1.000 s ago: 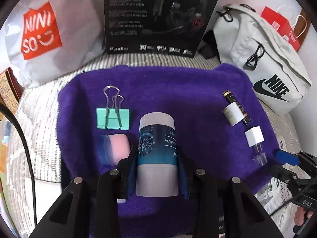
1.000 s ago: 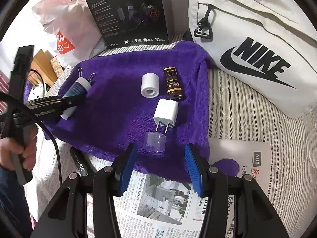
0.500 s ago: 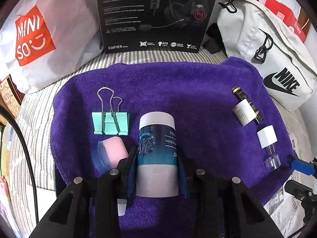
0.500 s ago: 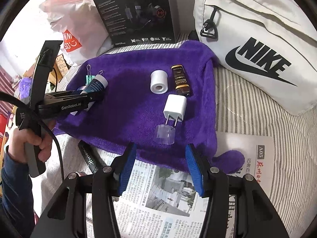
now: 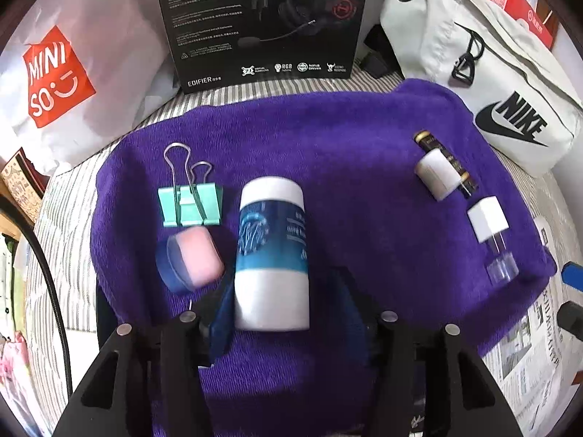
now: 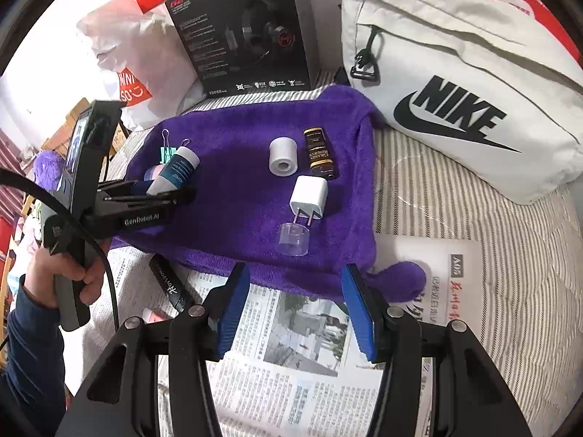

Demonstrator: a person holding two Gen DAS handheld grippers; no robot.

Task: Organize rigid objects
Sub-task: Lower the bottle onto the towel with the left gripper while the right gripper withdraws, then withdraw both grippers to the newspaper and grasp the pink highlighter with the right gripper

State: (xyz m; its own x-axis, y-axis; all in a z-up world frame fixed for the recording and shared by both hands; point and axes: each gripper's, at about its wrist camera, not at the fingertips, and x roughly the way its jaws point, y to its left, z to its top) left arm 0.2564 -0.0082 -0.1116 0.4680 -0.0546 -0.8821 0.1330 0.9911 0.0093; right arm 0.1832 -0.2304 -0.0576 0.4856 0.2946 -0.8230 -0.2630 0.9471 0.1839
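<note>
A blue-and-white bottle [image 5: 271,251] lies on the purple towel [image 5: 328,138] between the jaws of my left gripper [image 5: 286,291]. Those jaws are opening; the right pad stands clear of the bottle. To its left lie a teal binder clip [image 5: 189,205] and a pink-and-blue case [image 5: 189,258]. At the towel's right lie a white roll [image 6: 282,156], a dark little bottle [image 6: 320,153], a white charger plug [image 6: 309,196] and its clear cap [image 6: 293,240]. My right gripper [image 6: 295,276] hangs open and empty over the towel's front edge, just short of the cap.
A black headset box [image 5: 262,22] and a white Miniso bag [image 5: 73,73] stand behind the towel. A pale Nike bag [image 6: 455,102] lies at the right. Newspaper [image 6: 291,346] covers the striped surface in front, with a black pen [image 6: 171,284] on it.
My left gripper's jaws have spread away from the bottle, which now rests on the towel slightly tilted. The right gripper has drawn back a little from the towel.
</note>
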